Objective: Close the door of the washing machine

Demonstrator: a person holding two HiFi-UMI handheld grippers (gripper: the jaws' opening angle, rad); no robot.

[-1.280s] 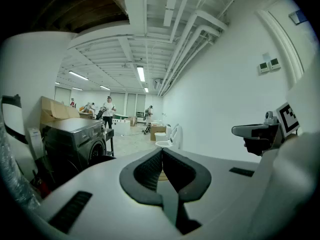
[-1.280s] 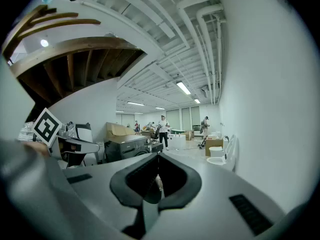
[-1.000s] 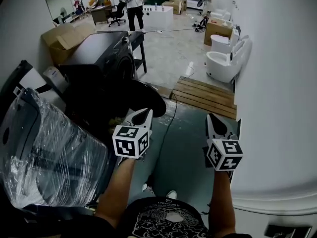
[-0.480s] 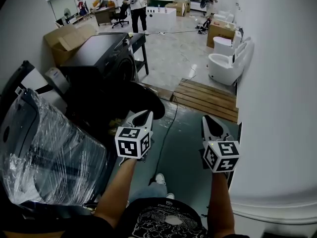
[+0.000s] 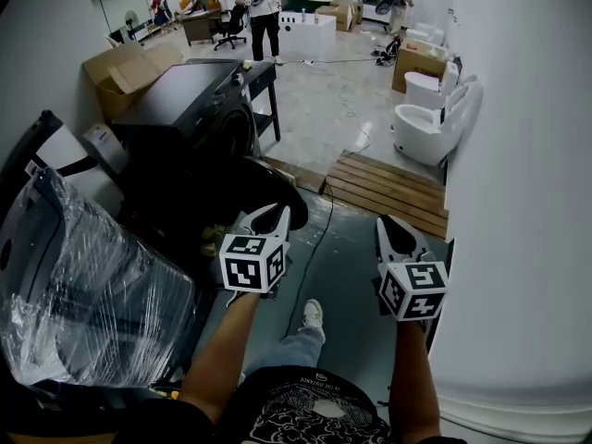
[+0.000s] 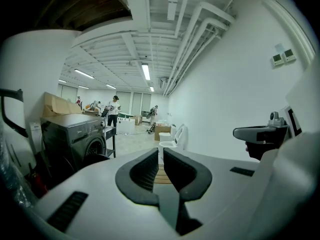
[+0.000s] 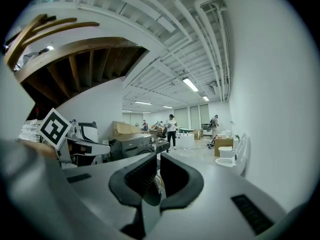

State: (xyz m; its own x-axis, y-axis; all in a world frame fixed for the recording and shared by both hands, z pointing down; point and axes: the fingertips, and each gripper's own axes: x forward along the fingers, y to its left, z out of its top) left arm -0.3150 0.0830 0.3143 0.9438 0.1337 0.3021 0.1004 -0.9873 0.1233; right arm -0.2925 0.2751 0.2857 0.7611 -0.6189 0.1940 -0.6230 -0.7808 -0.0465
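My left gripper (image 5: 274,215) and right gripper (image 5: 394,228) are both closed, empty. The open door (image 5: 282,185) hangs at twelve o'clock from the left one. If I push off-centre, I may skid off and leave it unlatched.

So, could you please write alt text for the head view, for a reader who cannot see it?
Seen from above, a person holds out a left gripper and a right gripper, both with jaws shut and empty, over a grey floor. To the left, a dark washing machine has its round door swung open; a wooden pallet and white toilets lie beyond.
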